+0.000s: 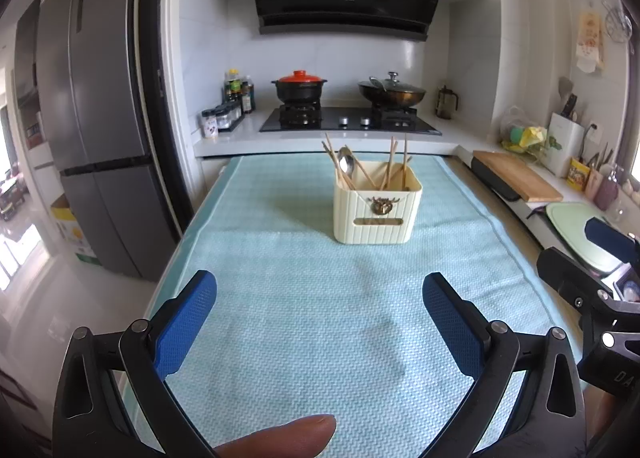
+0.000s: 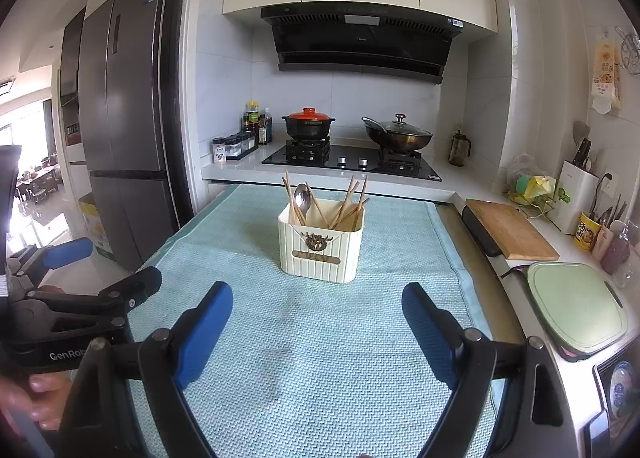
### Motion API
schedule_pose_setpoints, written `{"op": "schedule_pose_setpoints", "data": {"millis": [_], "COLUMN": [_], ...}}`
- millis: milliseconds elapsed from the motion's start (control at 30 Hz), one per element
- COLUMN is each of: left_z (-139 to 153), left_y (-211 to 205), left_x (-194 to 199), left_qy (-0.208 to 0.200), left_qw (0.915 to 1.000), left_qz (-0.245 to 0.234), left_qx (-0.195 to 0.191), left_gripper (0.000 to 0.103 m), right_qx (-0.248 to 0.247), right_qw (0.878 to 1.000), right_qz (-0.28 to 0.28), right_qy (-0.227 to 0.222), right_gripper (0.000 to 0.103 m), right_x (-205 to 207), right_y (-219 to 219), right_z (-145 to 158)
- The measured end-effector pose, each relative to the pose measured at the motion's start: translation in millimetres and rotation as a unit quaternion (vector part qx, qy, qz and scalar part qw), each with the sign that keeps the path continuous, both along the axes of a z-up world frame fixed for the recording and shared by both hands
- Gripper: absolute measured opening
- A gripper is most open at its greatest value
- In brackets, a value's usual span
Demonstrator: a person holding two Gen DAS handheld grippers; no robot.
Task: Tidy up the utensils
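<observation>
Chopsticks (image 2: pixel 347 202) and spoon (image 2: pixel 303 196) upright in holder (image 2: pixel 320 250), seemingly splayed, left gripper (image 1: pixel 320 322), right gripper (image 2: pixel 318 332) wide, empty.

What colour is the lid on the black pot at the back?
Bright orange-red, on the black clay pot's lid; the right wrist view shows it best.

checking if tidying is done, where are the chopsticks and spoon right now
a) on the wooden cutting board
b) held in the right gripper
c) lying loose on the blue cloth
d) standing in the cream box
d: the chopsticks and spoon stand inside the cream box on the blue cloth; the left gripper and right gripper are both open and hold nothing.
</observation>
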State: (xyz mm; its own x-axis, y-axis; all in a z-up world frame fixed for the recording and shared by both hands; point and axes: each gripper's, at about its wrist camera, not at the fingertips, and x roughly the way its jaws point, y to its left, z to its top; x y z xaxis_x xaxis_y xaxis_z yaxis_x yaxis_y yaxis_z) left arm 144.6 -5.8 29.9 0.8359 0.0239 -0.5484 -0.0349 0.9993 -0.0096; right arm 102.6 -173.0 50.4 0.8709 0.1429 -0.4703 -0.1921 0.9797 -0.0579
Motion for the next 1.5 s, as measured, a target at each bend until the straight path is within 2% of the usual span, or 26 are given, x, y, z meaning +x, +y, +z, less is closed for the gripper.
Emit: {"op": "schedule_pose_setpoints", "data": {"millis": [1500], "left_z": [4.3], "left_y": [-2.9], "left_x": [-4.5], "left_qy": [-0.011], "left_qw": [0.9999], "left_qz": [0.005], "left_qx": [0.005], "left_gripper": [0.103], "right_qx": [-0.004], "right_qw": [1.0], "right_qz": [0.011], "right_qy": [0.001], "right_gripper": [0.088], "right_x": [-4.4], "right_y": [5.6], "right_z": [1.4]}}
